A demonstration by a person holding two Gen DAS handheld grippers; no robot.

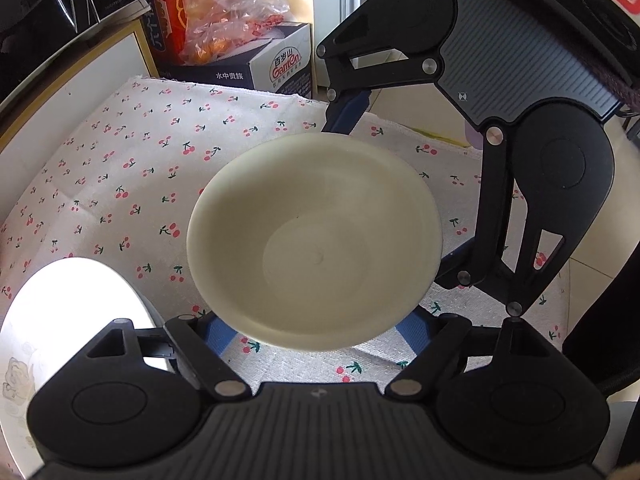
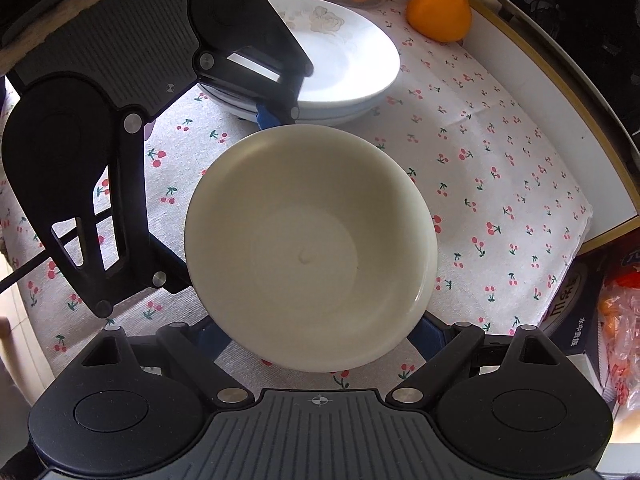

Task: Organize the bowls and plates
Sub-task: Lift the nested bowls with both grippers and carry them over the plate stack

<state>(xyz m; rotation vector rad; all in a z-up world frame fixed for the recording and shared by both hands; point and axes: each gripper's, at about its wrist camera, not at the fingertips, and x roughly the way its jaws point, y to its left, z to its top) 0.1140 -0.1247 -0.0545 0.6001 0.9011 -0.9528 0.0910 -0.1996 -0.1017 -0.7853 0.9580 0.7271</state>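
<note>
A cream bowl (image 1: 316,240) (image 2: 312,248) sits over the cherry-print cloth (image 1: 120,168), and both grippers close around it from opposite sides. My left gripper (image 1: 316,330) has its blue pads (image 1: 218,332) against the near rim on both sides. My right gripper (image 1: 396,192) comes in from the far right and holds the rim crosswise. In the right wrist view, the right gripper (image 2: 322,334) grips the near rim and the left gripper (image 2: 222,196) the far left. A second rim edge shows at the bowl's right side (image 2: 430,276). I cannot tell whether the bowl is lifted.
A stack of white flower-print plates (image 2: 352,64) (image 1: 60,320) stands on the cloth beside the bowl. An orange (image 2: 438,10) lies past the plates. A cardboard box (image 1: 272,64) with a bag of oranges (image 1: 228,12) stands beyond the cloth's edge. A raised table rim (image 2: 560,92) borders the cloth.
</note>
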